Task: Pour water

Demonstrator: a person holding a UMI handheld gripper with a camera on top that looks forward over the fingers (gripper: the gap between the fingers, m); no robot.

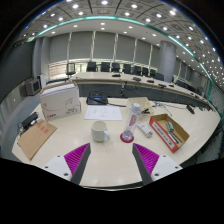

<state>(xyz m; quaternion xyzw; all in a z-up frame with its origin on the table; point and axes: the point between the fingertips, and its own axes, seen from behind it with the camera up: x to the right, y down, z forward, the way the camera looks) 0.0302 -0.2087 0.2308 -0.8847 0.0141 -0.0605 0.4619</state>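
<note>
A white mug (99, 131) stands on the cream table (110, 160), just beyond my fingers. To its right a clear cup-like vessel (133, 117) sits on a red round base (127, 137). My gripper (112, 160) hangs above the table in front of both, open, with nothing between its magenta pads (77, 156). The two vessels are well ahead of the fingertips, the mug slightly left of centre and the clear vessel slightly right.
A white box (60, 100) stands at the back left, a brown cardboard sheet (37, 138) lies at the left. At the right sits an orange-rimmed box (168, 131). Papers (101, 113) lie behind the mug. Black chairs line long desks farther off.
</note>
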